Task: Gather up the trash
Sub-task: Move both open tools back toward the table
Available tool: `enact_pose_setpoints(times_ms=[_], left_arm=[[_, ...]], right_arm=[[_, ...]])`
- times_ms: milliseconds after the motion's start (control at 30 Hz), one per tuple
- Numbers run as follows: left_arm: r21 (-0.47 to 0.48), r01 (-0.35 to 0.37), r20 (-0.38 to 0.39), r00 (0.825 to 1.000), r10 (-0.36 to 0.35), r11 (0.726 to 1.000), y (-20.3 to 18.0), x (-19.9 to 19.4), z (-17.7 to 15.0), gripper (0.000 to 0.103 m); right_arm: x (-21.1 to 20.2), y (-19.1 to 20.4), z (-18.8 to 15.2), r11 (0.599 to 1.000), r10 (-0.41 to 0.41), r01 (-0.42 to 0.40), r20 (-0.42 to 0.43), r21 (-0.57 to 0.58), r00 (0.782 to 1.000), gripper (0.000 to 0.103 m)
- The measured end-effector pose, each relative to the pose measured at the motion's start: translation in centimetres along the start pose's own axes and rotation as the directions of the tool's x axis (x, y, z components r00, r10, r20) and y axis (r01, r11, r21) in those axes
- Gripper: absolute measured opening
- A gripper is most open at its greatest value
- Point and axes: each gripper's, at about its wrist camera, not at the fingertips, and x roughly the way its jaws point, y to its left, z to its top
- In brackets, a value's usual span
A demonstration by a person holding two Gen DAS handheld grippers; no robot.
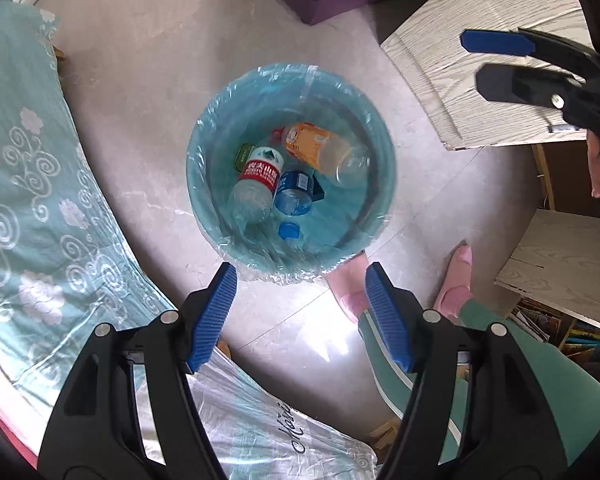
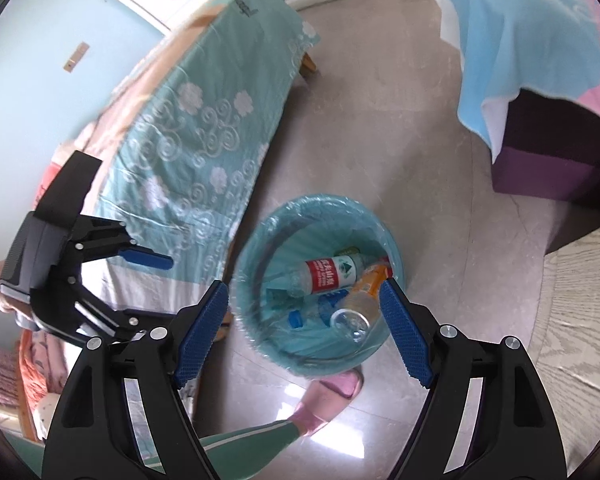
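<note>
A teal trash bin [image 1: 204, 184] lined with a clear bag stands on the floor; it also shows in the right wrist view [image 2: 256, 280]. Inside lie a red-label water bottle [image 1: 258, 176] [image 2: 328, 276], an orange-label bottle [image 1: 320, 148] [image 2: 360, 300], a blue-label bottle [image 1: 294, 192] and a blue cap [image 1: 289, 231] [image 2: 295, 317]. My left gripper [image 1: 302, 276] is open and empty above the bin's near rim. My right gripper [image 2: 305, 292] is open and empty above the bin; it also appears at the upper right of the left wrist view [image 1: 476, 60].
A bed with a teal flowered cover [image 1: 28, 184] [image 2: 204, 128] lies left of the bin. A wooden table [image 1: 480, 56] is right of it. A purple box under a blue cloth [image 2: 540, 80] stands farther off. The person's pink slippers [image 1: 350, 292] are beside the bin.
</note>
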Motion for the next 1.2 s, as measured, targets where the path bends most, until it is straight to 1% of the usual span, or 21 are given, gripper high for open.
enact_pose_setpoints(times_ms=[167,300,367,400,467,500,533,567,633,667,700,733,800,867,900,933,1000,1067,1100,1167,1200], left_arm=[[0.026,-0.012,0.053,0.999,0.010,1.000,-1.3,-4.6,0.4,0.065],[0.059,-0.014,0.092,0.996,0.008,0.998,-2.5,-9.8,-0.2,0.065],[0.089,-0.019,0.109,0.994,0.009,0.996,-3.5,-12.4,-0.7,0.065],[0.110,-0.024,0.115,0.993,0.011,0.994,-4.2,-14.1,-1.0,0.069],[0.144,-0.028,0.136,0.991,0.008,0.989,-5.3,-16.7,-1.3,0.076],[0.174,-0.031,0.154,0.988,0.004,0.984,-6.2,-18.3,-1.4,0.076],[0.201,-0.039,0.167,0.986,0.005,0.979,-7.1,-19.6,-1.3,0.077],[0.230,-0.051,0.176,0.984,0.010,0.972,-8.1,-20.9,-1.1,0.077],[0.284,-0.064,0.196,0.981,0.007,0.957,-10.3,-23.1,-0.6,0.078],[0.309,-0.066,0.208,0.978,0.000,0.949,-11.4,-24.0,-0.5,0.080],[0.352,-0.071,0.226,0.974,-0.011,0.933,-13.0,-25.4,-0.1,0.084],[0.384,-0.080,0.249,0.968,-0.020,0.920,-14.4,-26.5,0.2,0.086],[0.456,-0.102,0.293,0.955,-0.040,0.884,-18.0,-28.6,0.8,0.088],[0.519,-0.121,0.325,0.944,-0.064,0.846,-21.4,-30.3,1.3,0.090],[0.556,-0.127,0.339,0.937,-0.084,0.821,-23.6,-31.2,1.7,0.091],[0.583,-0.129,0.346,0.933,-0.102,0.802,-25.5,-31.7,2.1,0.092],[0.623,-0.137,0.358,0.925,-0.125,0.770,-29.2,-32.6,3.0,0.092],[0.656,-0.145,0.364,0.920,-0.143,0.741,-33.5,-33.3,3.8,0.093],[0.679,-0.148,0.367,0.917,-0.158,0.719,-36.2,-33.7,4.3,0.094],[0.704,-0.171,0.385,0.908,-0.168,0.689,-40.7,-34.2,4.9,0.095],[0.724,-0.185,0.395,0.901,-0.179,0.665,-43.5,-34.5,5.2,0.095]], right_arm=[[-5.4,2.4,-0.2,0.999,0.021,-0.019,0.070,-0.033,0.997,0.079],[-11.0,5.1,-0.9,0.998,0.029,-0.022,0.123,-0.051,0.992,0.080],[-14.4,6.8,-1.3,0.998,0.046,-0.038,0.159,-0.051,0.986,0.080],[-16.5,7.7,-1.7,0.998,0.050,-0.040,0.180,-0.055,0.982,0.082],[-20.1,9.2,-2.3,0.997,0.065,-0.052,0.218,-0.065,0.974,0.084],[-22.1,9.9,-2.7,0.996,0.069,-0.053,0.239,-0.072,0.969,0.084],[-24.4,10.5,-3.3,0.996,0.066,-0.047,0.263,-0.079,0.963,0.087],[-26.3,11.0,-3.8,0.996,0.060,-0.037,0.277,-0.087,0.959,0.087],[-30.7,12.0,-4.8,0.996,0.016,0.014,0.318,-0.092,0.948,0.088],[-32.9,12.3,-5.5,0.996,0.000,0.031,0.337,-0.087,0.942,0.088],[-35.3,12.5,-6.2,0.996,-0.018,0.049,0.360,-0.078,0.933,0.090],[-37.3,12.5,-6.9,0.996,-0.043,0.071,0.378,-0.061,0.925,0.090],[-41.1,12.2,-8.3,0.994,-0.087,0.106,0.408,-0.026,0.909,0.090],[-44.9,11.6,-10.1,0.987,-0.153,0.162,0.430,0.017,0.890,0.090],[-46.9,11.2,-11.2,0.980,-0.192,0.196,0.442,0.037,0.876,0.090],[-48.4,11.0,-12.1,0.972,-0.227,0.228,0.452,0.053,0.863,0.090],[-52.0,10.1,-14.6,0.949,-0.306,0.301,0.474,0.089,0.826,0.090],[-54.9,9.0,-17.0,0.929,-0.363,0.351,0.484,0.119,0.796,0.090],[-56.2,8.4,-18.3,0.917,-0.391,0.374,0.485,0.135,0.782,0.090],[-59.0,6.8,-21.0,0.890,-0.451,0.422,0.473,0.173,0.757,0.090],[-60.2,6.1,-22.3,0.880,-0.471,0.438,0.469,0.186,0.747,0.090]])
